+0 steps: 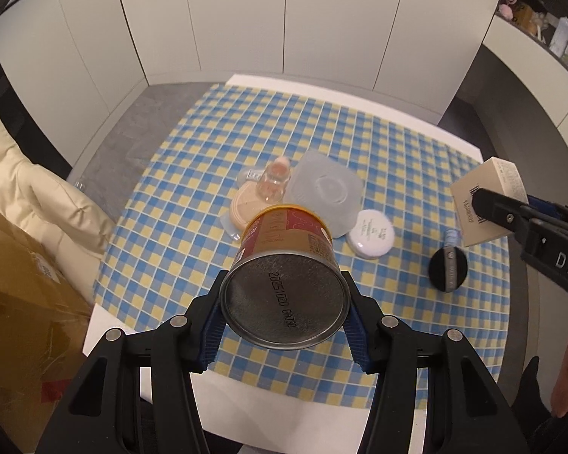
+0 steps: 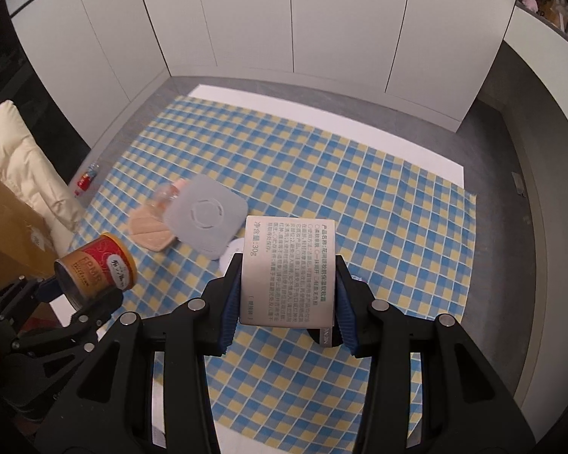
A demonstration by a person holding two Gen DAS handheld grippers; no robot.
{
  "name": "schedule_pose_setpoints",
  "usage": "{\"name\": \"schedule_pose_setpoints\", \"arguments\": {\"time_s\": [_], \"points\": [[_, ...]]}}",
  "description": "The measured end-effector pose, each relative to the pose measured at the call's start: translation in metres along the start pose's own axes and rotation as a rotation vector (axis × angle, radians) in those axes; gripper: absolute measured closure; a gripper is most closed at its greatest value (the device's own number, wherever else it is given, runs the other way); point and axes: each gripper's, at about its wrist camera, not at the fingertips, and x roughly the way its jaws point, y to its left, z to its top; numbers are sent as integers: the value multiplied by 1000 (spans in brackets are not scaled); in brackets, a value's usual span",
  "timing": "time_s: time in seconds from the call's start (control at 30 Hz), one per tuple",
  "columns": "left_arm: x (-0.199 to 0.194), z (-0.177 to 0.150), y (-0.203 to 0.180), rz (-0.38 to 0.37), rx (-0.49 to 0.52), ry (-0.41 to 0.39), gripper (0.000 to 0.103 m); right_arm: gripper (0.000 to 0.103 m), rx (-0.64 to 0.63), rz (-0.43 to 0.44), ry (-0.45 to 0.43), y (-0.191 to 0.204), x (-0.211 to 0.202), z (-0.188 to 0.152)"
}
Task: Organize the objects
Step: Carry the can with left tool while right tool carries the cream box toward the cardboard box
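Observation:
My left gripper (image 1: 284, 302) is shut on a red and gold tin can (image 1: 284, 287), whose grey metal bottom with a stamped date faces the camera. The can hangs tilted above the blue and yellow checked cloth (image 1: 397, 143). My right gripper (image 2: 287, 291) is shut on a pale box (image 2: 289, 265) with a printed text panel, also held above the cloth. In the left wrist view the box (image 1: 500, 178) shows at the right edge. In the right wrist view the can (image 2: 98, 265) is at the left, in the left gripper (image 2: 83, 287).
On the cloth lie a translucent square lid (image 1: 325, 193), a small clear jar (image 1: 274, 181) on peach pads (image 1: 246, 204), a white round jar (image 1: 371, 238) and a black round cap (image 1: 448, 268). A cardboard box (image 1: 15, 283) and a cream cushion (image 1: 26, 189) stand left of the table.

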Motion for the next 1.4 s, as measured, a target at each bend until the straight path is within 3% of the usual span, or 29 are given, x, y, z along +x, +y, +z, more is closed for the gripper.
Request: {"name": "schedule_pose_setpoints", "arguments": {"time_s": [0.17, 0.6, 1.13, 1.4], "points": [[-27, -2, -1, 15, 32, -82, 49, 58, 13, -10, -25, 2, -21, -5], [-88, 1, 37, 20, -55, -237, 49, 58, 18, -11, -100, 21, -61, -2], [-111, -7, 95, 39, -160, -274, 49, 58, -67, 23, -176, 75, -80, 18], [-124, -16, 122, 85, -202, -290, 49, 58, -61, 78, -186, 100, -77, 25]]}}
